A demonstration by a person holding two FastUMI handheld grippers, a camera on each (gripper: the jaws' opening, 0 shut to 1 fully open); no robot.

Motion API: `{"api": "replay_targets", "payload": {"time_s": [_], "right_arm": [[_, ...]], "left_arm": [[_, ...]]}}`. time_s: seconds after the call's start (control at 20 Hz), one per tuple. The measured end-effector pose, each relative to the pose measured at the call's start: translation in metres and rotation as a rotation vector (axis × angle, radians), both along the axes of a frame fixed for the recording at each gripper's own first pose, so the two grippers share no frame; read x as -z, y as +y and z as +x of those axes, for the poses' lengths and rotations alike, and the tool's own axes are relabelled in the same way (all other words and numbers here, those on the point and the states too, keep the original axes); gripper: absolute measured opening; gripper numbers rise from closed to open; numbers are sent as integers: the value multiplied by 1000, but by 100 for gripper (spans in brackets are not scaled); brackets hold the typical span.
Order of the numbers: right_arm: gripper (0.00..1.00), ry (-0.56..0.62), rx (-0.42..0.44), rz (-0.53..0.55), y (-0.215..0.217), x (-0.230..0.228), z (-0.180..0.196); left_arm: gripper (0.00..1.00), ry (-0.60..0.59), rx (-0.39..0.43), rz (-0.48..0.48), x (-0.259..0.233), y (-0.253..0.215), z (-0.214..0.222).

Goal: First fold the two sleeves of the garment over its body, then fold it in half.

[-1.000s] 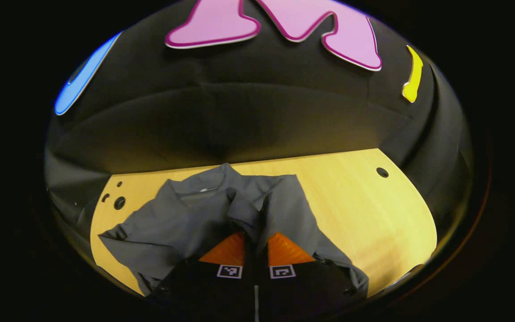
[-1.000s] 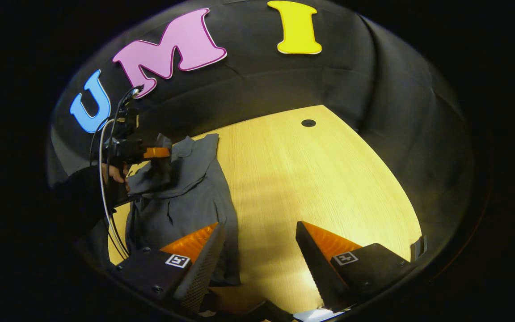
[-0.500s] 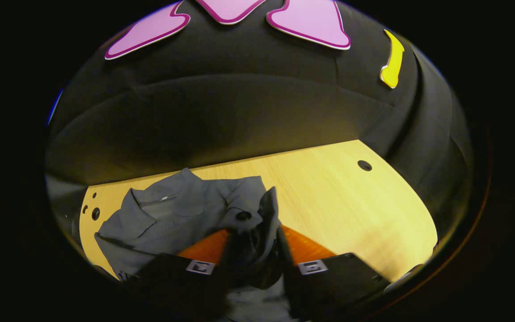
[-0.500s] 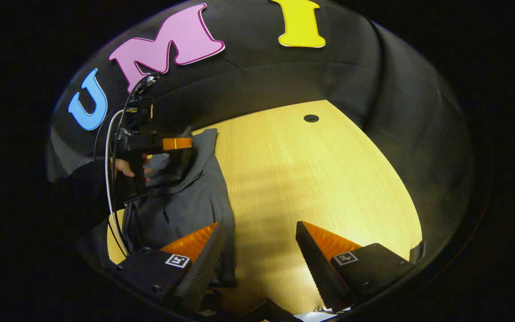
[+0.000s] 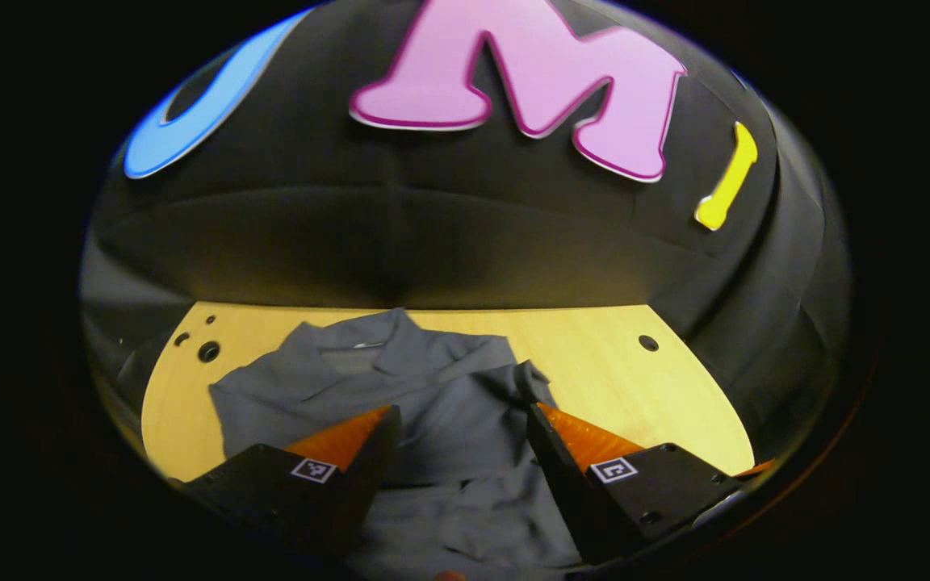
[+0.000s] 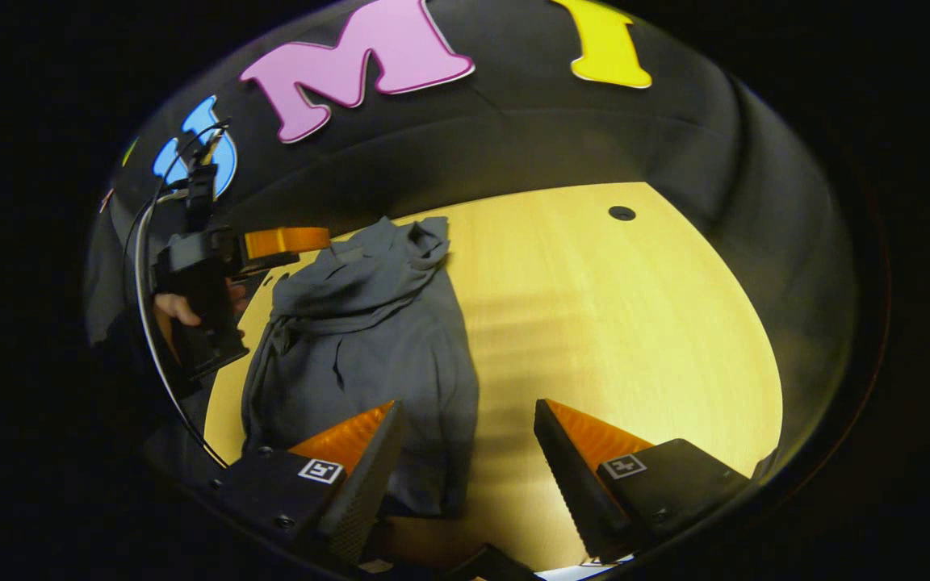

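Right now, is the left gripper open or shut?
Open. The left gripper has its fingers spread, with the grey garment lying loose between them, not pinched.

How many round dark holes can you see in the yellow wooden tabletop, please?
4: three clustered near the far left corner, and, and one near the far right corner. The grey garment may hide others.

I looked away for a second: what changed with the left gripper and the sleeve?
The left gripper, shut on the gray sleeve a second ago, has opened and let it drop onto the garment; it now hovers above. The right gripper stayed open, the garment still on the table.
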State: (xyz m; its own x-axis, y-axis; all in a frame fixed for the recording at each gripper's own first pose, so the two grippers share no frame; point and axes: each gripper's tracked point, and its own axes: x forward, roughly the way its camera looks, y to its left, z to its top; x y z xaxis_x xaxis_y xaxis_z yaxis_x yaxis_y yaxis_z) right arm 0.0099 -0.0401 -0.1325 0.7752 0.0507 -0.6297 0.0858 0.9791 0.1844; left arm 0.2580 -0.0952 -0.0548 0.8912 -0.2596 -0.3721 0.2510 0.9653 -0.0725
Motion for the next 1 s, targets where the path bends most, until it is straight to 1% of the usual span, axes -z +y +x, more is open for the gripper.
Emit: {"api": "replay_targets", "payload": {"time_s": [0.25,0.5,0.55,0.6,0.65,0.85,1.0], "right_arm": [[99,53,-86,-30,38,28,-3],[99,148,-136,-54,64,71,-13],[99,165,-135,-63,66,77,-16],[99,183,-128,-74,67,84,-18],[99,196,-118,-91,65,92,-21],[99,234,-63,-145,57,110,-29],[99,252,-28,-187,50,123,-34]], "left_arm": [[96,55,-112,30,47,100,-81],[96,148,-202,58,110,172,-165],[96,166,-219,53,122,182,-178],[92,186,-235,45,132,190,-192],[96,204,-250,39,144,197,-204],[96,277,-272,38,187,214,-245],[96,309,-271,50,209,217,-264]]}}
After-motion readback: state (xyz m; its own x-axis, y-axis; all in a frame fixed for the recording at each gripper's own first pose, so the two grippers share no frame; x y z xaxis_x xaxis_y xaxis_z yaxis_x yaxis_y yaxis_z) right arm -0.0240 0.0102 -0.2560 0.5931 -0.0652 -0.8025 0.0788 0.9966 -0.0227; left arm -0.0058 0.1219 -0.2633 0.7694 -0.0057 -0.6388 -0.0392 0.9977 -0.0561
